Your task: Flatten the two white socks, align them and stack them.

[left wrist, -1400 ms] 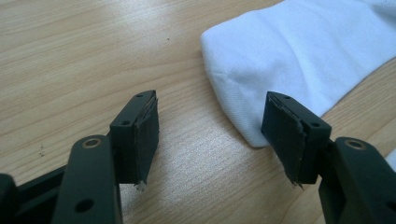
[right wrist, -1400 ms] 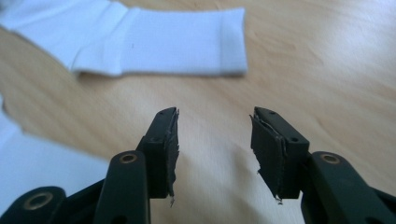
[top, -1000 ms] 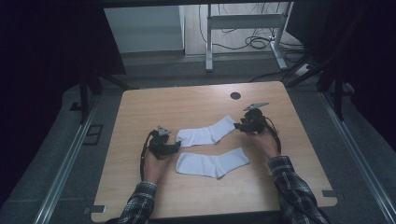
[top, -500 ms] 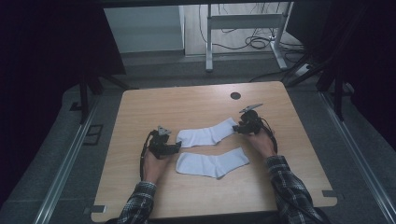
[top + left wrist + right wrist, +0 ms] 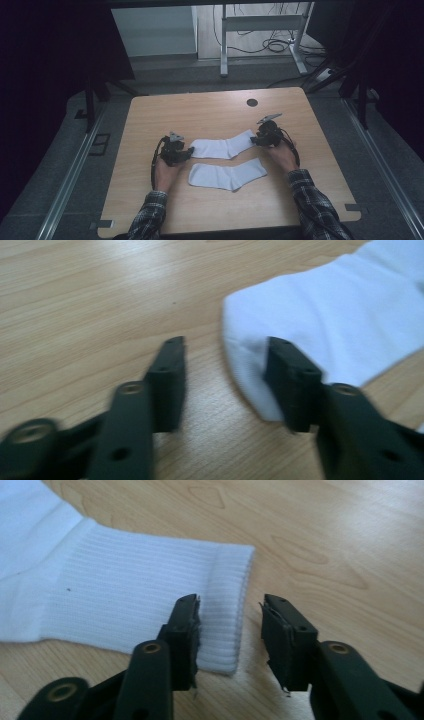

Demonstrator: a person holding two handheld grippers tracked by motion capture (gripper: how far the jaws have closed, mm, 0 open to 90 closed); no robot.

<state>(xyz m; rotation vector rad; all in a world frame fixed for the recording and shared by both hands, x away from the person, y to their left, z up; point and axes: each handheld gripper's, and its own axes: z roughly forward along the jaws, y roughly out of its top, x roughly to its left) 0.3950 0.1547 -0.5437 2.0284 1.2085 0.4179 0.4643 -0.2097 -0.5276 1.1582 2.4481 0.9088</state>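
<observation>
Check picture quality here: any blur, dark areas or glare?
High view: dim, surroundings nearly black, table and far sock readable. Left gripper view: smeared, left tool soft-edged, pale sheen on wood. Right gripper view: sharper, sock ribbing crisp around right tool.

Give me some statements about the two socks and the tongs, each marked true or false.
1. Two white socks lie on the wooden table. True.
2. The left tongs are at the far sock. True.
3. The right tongs straddle that sock's ribbed cuff. True.
4. The near sock is held in the air. False: it lies flat, untouched.
5. The socks are stacked. False: they lie apart, side by side.
</observation>
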